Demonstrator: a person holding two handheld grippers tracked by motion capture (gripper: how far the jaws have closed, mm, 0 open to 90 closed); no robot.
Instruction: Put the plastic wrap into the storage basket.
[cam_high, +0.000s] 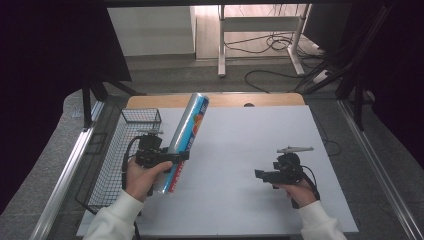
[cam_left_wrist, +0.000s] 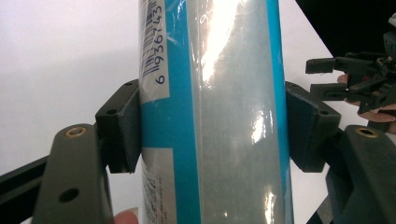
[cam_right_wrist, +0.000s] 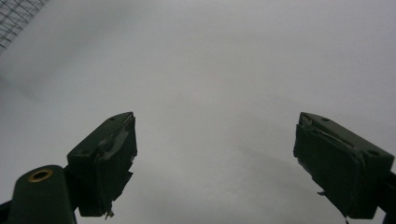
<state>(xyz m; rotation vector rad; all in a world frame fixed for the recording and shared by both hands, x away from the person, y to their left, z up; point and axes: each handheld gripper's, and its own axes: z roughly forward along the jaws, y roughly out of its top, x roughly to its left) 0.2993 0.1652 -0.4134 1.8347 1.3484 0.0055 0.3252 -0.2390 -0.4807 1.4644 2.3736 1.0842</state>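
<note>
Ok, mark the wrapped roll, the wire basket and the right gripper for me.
wrapped roll (cam_high: 186, 131), high view, mid-length of its shiny wrap.
wire basket (cam_high: 141, 115), high view, far mesh wall.
right gripper (cam_right_wrist: 215, 163), right gripper view, gap between open jaws.

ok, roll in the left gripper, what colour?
Silvery roll with blue bands and a white barcode label; clearest in the left gripper view.
</note>
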